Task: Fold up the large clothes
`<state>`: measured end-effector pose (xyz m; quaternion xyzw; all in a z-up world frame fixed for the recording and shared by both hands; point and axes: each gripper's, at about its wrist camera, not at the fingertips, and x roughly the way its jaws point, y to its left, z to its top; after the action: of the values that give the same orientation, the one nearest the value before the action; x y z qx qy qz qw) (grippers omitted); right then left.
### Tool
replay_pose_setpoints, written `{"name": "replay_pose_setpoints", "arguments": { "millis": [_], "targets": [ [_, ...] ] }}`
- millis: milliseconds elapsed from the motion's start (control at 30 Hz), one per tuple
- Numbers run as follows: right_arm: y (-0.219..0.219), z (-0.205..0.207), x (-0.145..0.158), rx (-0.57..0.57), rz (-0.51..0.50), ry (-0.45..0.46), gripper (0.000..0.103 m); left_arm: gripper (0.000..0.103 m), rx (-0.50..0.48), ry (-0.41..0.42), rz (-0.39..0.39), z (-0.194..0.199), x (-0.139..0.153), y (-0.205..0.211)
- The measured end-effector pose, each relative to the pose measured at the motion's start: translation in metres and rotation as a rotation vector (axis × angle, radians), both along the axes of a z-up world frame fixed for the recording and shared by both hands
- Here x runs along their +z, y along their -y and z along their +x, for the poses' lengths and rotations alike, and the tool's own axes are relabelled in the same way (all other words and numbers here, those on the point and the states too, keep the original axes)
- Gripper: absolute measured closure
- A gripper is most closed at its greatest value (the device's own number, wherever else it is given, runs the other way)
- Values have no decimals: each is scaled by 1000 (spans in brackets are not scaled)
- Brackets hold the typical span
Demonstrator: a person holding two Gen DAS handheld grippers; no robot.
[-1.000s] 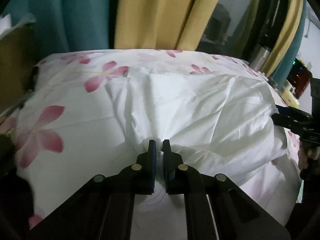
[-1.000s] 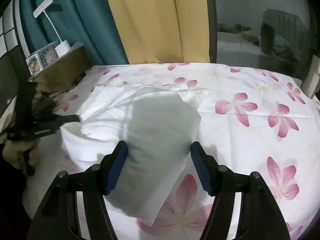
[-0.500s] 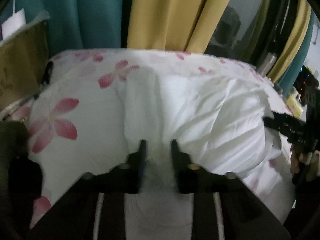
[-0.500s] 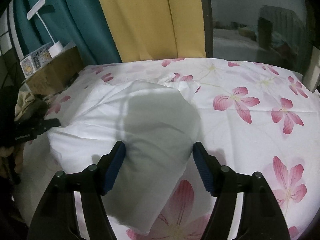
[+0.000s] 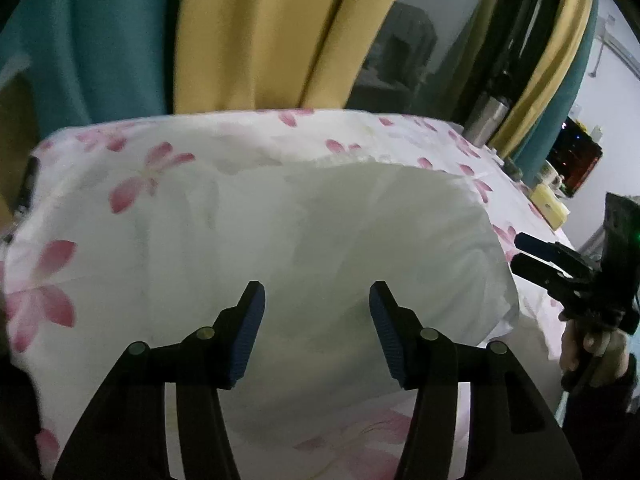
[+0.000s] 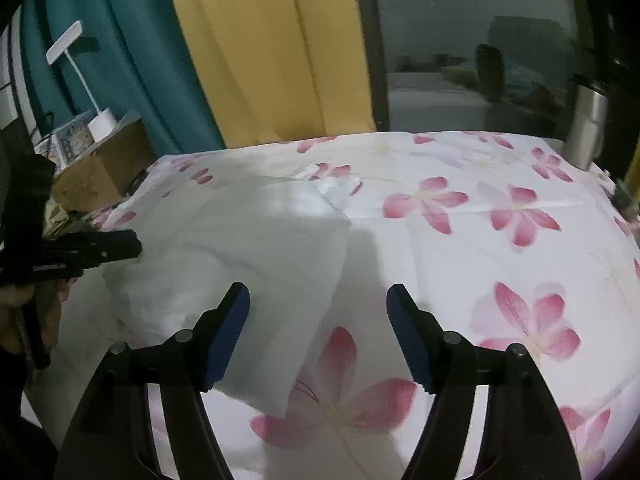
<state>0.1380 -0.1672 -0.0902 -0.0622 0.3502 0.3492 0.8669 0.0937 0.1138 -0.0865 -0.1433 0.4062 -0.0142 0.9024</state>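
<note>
A large white garment [image 5: 320, 220] lies folded and puffy on a bed sheet [image 5: 100, 240] printed with pink flowers. My left gripper [image 5: 316, 296] hovers over its near edge. Its jaws are opening and the cloth lies below them, not pinched. In the right wrist view the same garment [image 6: 248, 248] covers the left half of the sheet [image 6: 500, 248]. My right gripper [image 6: 318, 294] hangs above the garment's right edge, its jaws opening with nothing gripped. Each view shows the other gripper at its side: the right gripper [image 5: 536, 252] and the left gripper [image 6: 116, 246].
Teal and yellow curtains [image 6: 260, 60] hang behind the bed. A cardboard box [image 6: 100, 164] with a white lamp [image 6: 102, 120] stands at the bed's left. A steel flask [image 6: 588, 128] stands at the far right corner. A person's hand [image 5: 592, 352] holds the right gripper.
The left gripper let go of the bunched white cloth, spread its jaws and drew back. The garment settled flatter. The right gripper also drew back a little.
</note>
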Motion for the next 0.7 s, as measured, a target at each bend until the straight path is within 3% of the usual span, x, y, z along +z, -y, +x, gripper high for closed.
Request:
{"name": "replay_pose_setpoints", "arguments": {
  "millis": [167,333,433,567,700],
  "targets": [
    [21,-1,2,-32,15,-2,27,45,62,-43,18,7,-8,-19],
    [35,7,5,-46,41,-11,27,41,206,-93,12,1,-29,-67],
    [35,16,8,-42,71,-15,27,40,217,-44,-64,-6,-32,-84],
    [25,31,8,-18,116,-42,27,25,167,-68,-40,2,-32,-77],
    [6,47,-4,23,142,-109,27,23,166,-82,-10,10,-32,-70]
  ]
}}
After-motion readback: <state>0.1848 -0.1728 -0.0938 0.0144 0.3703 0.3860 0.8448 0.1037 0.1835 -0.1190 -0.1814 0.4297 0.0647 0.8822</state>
